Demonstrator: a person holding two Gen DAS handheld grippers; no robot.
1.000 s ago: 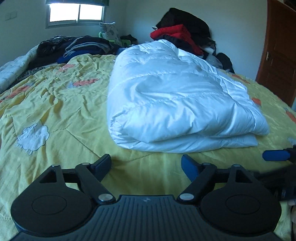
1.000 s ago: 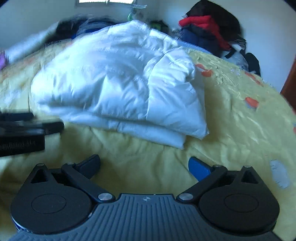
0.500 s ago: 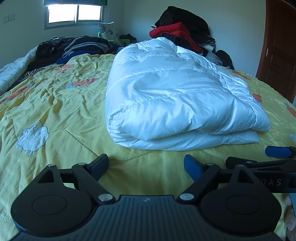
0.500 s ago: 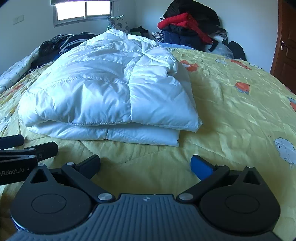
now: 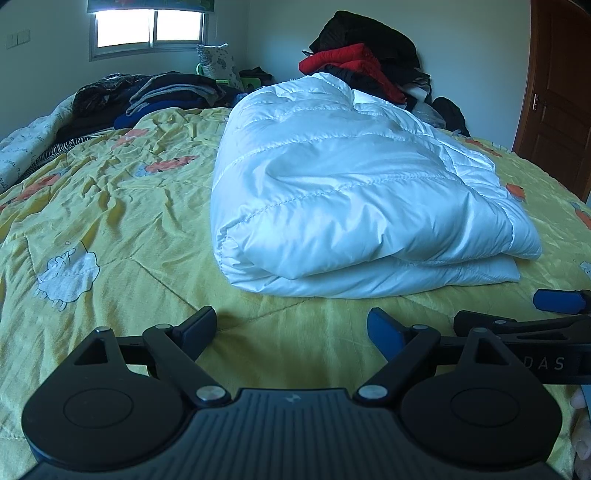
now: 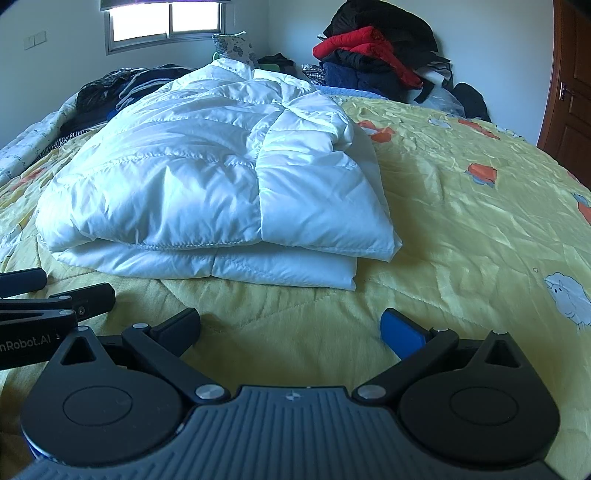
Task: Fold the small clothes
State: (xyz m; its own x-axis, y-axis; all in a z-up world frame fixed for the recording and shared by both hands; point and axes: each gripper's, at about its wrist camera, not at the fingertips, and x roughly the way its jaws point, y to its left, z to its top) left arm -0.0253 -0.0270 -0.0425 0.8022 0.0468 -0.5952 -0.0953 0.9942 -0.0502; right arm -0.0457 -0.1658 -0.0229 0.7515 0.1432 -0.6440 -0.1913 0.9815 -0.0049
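Left claw (image 5: 291,326) spread, tilted down, right claw (image 6: 291,326) alike

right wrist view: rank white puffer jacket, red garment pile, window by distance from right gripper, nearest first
1. white puffer jacket, folded on the bed just ahead of the right gripper, left of centre.
2. red garment pile, far corner, right.
3. window, back wall, upper left.

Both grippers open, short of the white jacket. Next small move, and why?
Probably ease both forward to the near edge of the white puffer jacket. It lies folded in layers on the yellow bedspread, while the left gripper and right gripper are open, empty and apart from it.
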